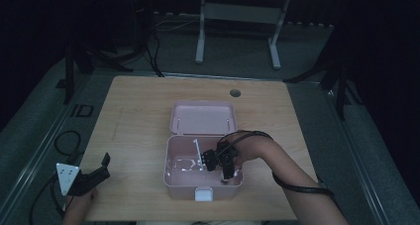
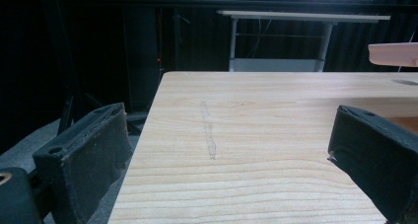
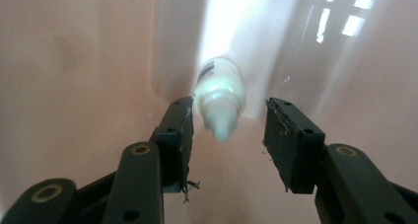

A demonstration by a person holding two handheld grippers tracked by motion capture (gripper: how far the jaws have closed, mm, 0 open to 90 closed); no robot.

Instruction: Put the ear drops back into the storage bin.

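1. 3 views, high view first: a pink box (image 1: 171, 178) sits on the wooden table (image 1: 138, 116), lid (image 1: 203, 118) swung open behind it. Right gripper (image 1: 227, 174) reaches down into the box's near right corner; left gripper (image 1: 96, 173) rests apart at the table's left edge. Other pale items inside the box are too blurred to name.
2. Left gripper view: jaws stand wide apart over bare table, holding nothing.
3. Right gripper view: a small white tube (image 3: 219, 98) lies against the box's inner wall, between the jaws; the left pad is just beside it, the right one clear, so the claw is apart. Judged: the tube is placed in the box; closing the lid remains.
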